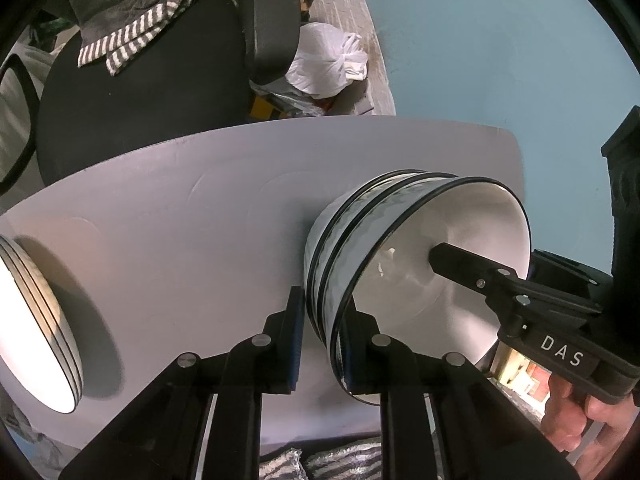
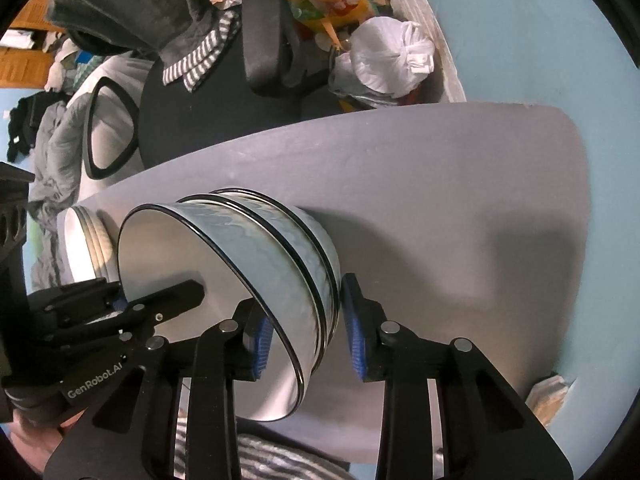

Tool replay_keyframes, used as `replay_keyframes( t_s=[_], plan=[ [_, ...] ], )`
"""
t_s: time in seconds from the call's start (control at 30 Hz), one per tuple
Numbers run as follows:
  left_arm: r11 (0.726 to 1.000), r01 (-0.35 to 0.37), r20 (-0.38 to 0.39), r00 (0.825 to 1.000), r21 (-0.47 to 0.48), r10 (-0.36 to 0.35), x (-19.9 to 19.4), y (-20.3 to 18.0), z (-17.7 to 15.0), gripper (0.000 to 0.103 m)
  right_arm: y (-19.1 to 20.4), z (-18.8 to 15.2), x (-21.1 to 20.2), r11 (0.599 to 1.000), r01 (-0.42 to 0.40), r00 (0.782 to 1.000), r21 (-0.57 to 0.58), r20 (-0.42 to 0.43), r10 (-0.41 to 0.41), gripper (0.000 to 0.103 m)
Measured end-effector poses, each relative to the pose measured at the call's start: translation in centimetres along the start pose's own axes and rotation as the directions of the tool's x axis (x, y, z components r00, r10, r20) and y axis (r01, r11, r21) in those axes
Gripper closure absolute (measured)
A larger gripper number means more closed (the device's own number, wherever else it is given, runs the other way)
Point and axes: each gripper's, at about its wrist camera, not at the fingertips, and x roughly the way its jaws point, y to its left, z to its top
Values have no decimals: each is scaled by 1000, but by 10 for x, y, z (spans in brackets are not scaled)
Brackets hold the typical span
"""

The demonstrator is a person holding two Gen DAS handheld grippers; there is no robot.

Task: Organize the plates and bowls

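Both sets of fingers straddle the rim of the stack of bowls (image 1: 360, 248) on the grey table (image 1: 180, 216): the left gripper (image 1: 322, 344) has one blue pad (image 1: 294, 340) outside the wall and the other inside, and the right gripper (image 2: 308, 336) stands the same way from the opposite side, jaws parted, neither clearly clamped. Beside the bowls lies a stack of plates (image 1: 36, 332). Beyond the table's far edge a black office chair (image 1: 140, 92) carries a striped cloth (image 1: 136, 40), with a white plastic bag (image 1: 328, 60) on the floor.

Stacked bowls (image 1: 360, 248) sit on the table (image 1: 180, 208), plates (image 1: 36, 332) left.
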Motion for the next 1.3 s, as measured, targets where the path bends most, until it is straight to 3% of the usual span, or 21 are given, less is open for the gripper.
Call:
replay_keyframes(
  t_s=[0.2, 0.97, 1.3],
  plan=[
    [996, -70, 30, 997, 60, 68, -2, -11, -3, 88, 7, -1, 0, 999, 35, 999, -34, 11, -35, 74],
    [993, -92, 34, 995, 75, 89, -2, -11, -5, 88, 6, -7, -2, 998, 63, 998, -10, 14, -63, 88],
    [994, -90, 23, 996, 60, 89, -3, -1, -14, 89, 12, -15, 3, 998, 59, 998, -7, -3, -59, 89]
  ],
)
